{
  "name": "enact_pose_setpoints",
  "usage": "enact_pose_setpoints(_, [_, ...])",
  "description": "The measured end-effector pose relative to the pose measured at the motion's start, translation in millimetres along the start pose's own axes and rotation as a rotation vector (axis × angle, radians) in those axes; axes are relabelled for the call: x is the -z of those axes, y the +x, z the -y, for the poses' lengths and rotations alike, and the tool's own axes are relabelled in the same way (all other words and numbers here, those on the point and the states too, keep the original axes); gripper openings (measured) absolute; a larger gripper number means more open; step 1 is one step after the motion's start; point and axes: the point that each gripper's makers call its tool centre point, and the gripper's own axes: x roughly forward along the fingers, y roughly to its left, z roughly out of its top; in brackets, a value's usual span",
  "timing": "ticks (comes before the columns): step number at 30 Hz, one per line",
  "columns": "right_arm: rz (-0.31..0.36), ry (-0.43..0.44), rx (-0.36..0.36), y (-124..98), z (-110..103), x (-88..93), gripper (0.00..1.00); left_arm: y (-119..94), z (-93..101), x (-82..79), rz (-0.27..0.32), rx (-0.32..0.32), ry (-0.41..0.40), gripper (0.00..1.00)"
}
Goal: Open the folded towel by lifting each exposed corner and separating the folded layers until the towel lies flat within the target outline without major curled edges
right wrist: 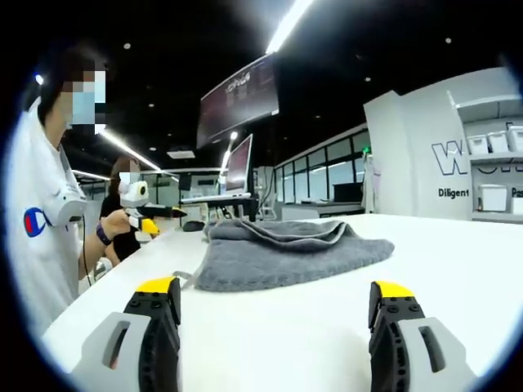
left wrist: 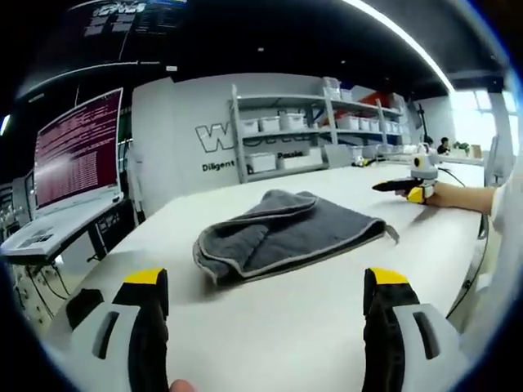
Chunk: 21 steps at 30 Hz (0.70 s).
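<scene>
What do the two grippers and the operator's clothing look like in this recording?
Both the left gripper and the right gripper have black ribbed jaws with yellow tips, mounted on pale grey slotted housings. Seen from outside, a gripper has a pale body with a yellow patch. The person wears a white T-shirt with a red and blue chest logo.

Long ceiling strip lights (right wrist: 284, 26) give bright, even light against a dark ceiling. The white tabletop (left wrist: 327, 302) reflects it softly, with faint shadow under the grey towel (left wrist: 286, 233). A window (left wrist: 474, 122) at the far right of the left gripper view blows out white. Fisheye bending curves shelves and edges; the periphery blurs.
</scene>
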Motion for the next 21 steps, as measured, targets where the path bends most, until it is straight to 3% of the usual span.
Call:
enact_pose_setpoints(5, [-0.030, -0.011, 0.011, 1, -1, 4.2, 0.98, 4, -2.8, 2.2, 0.021, 0.019, -0.007, 0.98])
enact_pose_setpoints(10, [-0.015, 0.004, 0.036, -3, 1, 1.9, 0.99, 9, -0.9, 4.1, 0.019, 0.048, -0.013, 0.99])
enact_pose_setpoints(21, [-0.015, 0.002, 0.092, -6, 11, 1.0, 0.98, 18, -2.2, -7.2, 0.035, 0.081, 0.012, 0.99])
